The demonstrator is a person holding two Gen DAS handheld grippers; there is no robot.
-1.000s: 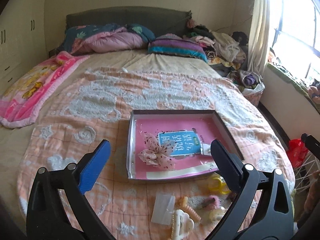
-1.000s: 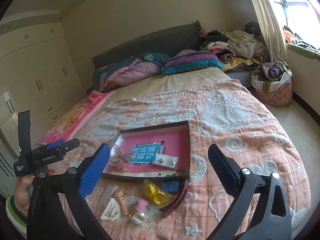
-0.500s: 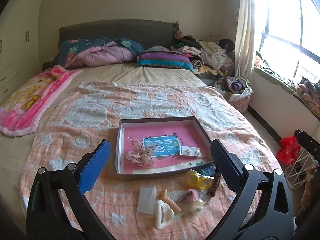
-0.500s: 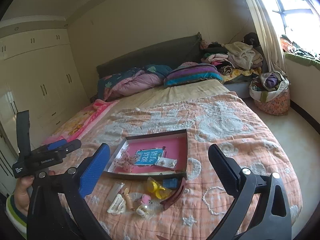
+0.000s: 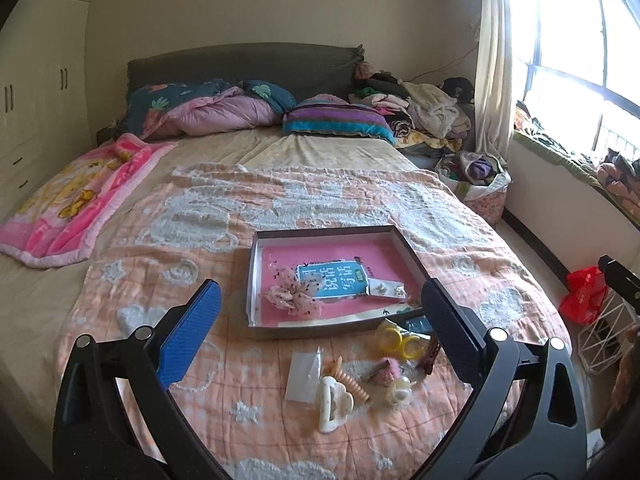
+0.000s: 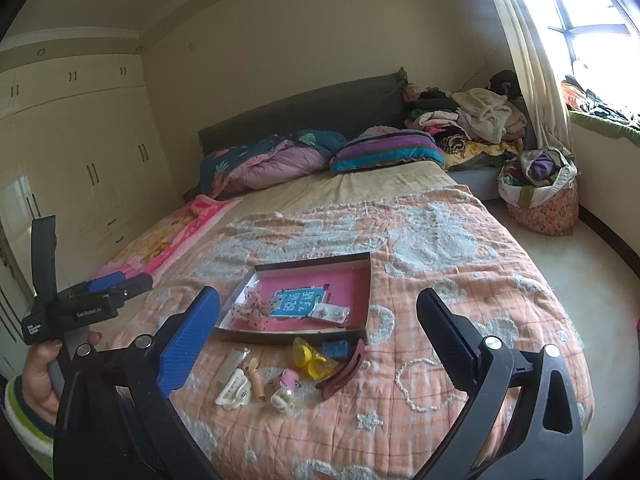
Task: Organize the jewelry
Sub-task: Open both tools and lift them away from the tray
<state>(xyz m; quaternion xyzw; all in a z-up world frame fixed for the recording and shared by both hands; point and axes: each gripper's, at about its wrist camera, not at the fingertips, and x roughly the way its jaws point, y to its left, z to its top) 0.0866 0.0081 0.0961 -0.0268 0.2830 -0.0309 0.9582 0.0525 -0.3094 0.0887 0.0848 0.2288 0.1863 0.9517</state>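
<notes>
A shallow pink-lined box [image 5: 256, 280] lies on the orange quilt. Inside it are a pink bow [image 5: 290, 298] and an earring card [image 5: 386, 289]. In front of the box lie a white claw clip [image 5: 332, 402], a clear packet [image 5: 304, 368], an orange spiral tie [image 5: 350, 378], yellow rings [image 5: 398, 342] and a dark red clip [image 5: 430, 354]. My left gripper [image 5: 319, 286] hangs open above them, holding nothing. In the right wrist view the box [image 6: 304, 266], claw clip [image 6: 234, 390] and dark red clip [image 6: 342, 368] sit below my right gripper [image 6: 318, 294], which is open and empty.
A pink blanket [image 5: 72, 200] covers the bed's left side, with pillows [image 5: 336, 120] and piled clothes [image 5: 420, 108] at the head. A full laundry bag [image 6: 540, 196] stands on the floor. A red bag [image 5: 582, 294] and a wire basket [image 5: 604, 340] are right of the bed. A hand [image 6: 40, 376] holds the left tool.
Both grippers have drawn back and up from the bed, so the box and loose pieces look smaller and farther. Both stayed open. Nothing on the quilt moved.
</notes>
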